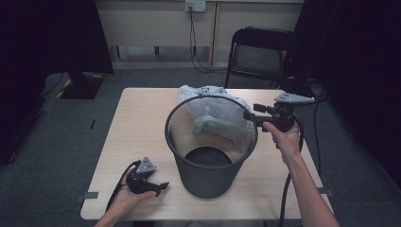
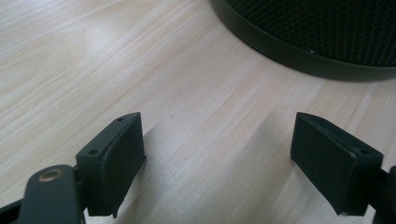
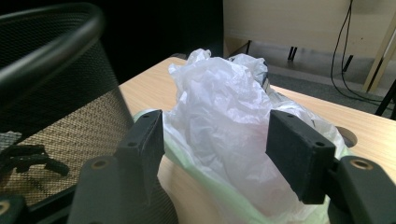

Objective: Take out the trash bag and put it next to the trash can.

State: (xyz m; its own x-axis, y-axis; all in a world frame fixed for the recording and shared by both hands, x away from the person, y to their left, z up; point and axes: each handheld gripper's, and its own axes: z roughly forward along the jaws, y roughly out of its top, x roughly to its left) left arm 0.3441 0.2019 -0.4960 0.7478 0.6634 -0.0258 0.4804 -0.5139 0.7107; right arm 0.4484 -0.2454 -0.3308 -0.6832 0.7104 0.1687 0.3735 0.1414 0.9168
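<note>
1. High view first: black wire-mesh wastebasket [image 1: 210,156] stands upright near the middle of the pale wooden table [image 1: 132,142], probably parked there so both hands can get at its rim. Crumpled translucent white-and-green plastic bag [image 1: 222,120] lies on the table just behind it, seen partly through the mesh. The right gripper [image 1: 250,114] is held up at rim height on the bin's far right side, pointed at the bag, so my guess is the job is lining the bin and this hand goes in for the grab. The left gripper [image 1: 161,187] rests low in the hand by the bin's base at the near left, looks like it's just waiting its turn.

2. Left gripper view: jaws spread wide, nothing between them but bare table. The bin's dark bottom band [image 2: 299,56] curves across the top right, near but not touching.

3. Right gripper view: jaws spread apart too, with the bag bunched up right ahead in the gap. I can't tell if the pads [image 3: 299,154] touch the plastic yet; it's not pinched for sure. Bin mesh sits close at the left, so the approach is hugging the wall.
</note>
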